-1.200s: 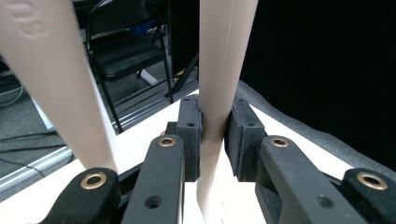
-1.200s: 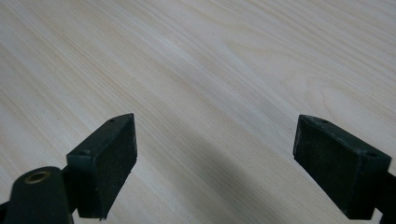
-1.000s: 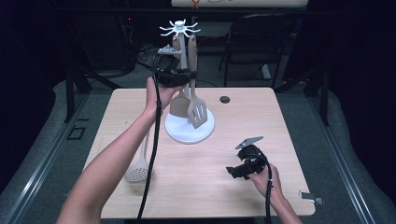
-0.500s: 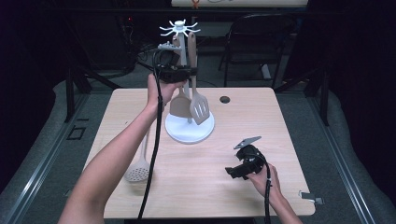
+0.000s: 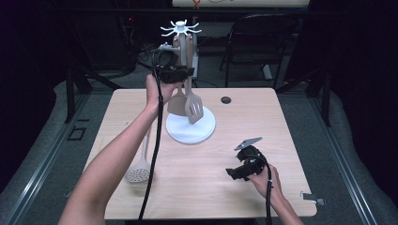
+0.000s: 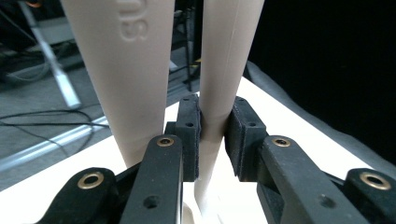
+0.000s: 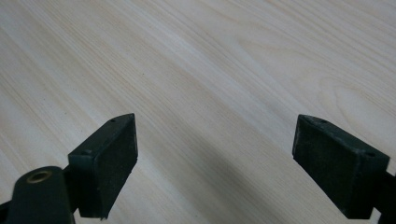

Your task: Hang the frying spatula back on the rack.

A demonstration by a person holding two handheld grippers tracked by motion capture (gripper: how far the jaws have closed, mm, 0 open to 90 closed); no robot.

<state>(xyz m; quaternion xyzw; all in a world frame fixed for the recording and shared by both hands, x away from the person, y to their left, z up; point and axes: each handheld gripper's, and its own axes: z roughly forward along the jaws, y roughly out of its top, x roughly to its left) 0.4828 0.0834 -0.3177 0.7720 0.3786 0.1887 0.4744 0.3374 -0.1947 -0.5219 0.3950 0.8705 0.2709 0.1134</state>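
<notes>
- L gripper [image 5: 174, 74] is seen raised at the utensil rack [image 5: 179, 29], just below its hook crown. In the left gripper view the jaws are nearly shut, and both pads are pressed onto a thin beige handle [image 6: 219, 70].
- A 2nd, wider handle [image 6: 126, 70] with embossed letters hangs just beside the gripped one and isn't clamped.
- Slotted turner [image 5: 194, 108] and solid spatula [image 5: 174, 104] hang side by side over the rack's white base [image 5: 206, 129]. The gripped handle is judged to be the turner's, but this can't be confirmed.
- Change vs. a sec ago: the turner blade has been shifted slightly up and to the left and now hangs tilted. L gripper has barely been moved and the grip is unchanged.
- Meaning: the turner is prob. being worked at its hook, either seated on it or lifted off. Whether the handle's end is on a hook can't be told.
- R gripper [image 5: 234, 172] has been kept parked low over the table [image 5: 281, 117], front right, well apart from the rack. Its jaws are spread wide w/ nothing between them, and bare wood is seen under them in the right gripper view [image 7: 215, 144].
- A skimmer [image 5: 138, 174] is left lying on the table at the left, partly under the L forearm and untouched.
- Risk: the neighbouring handle could be knocked, since the two hang so close.
</notes>
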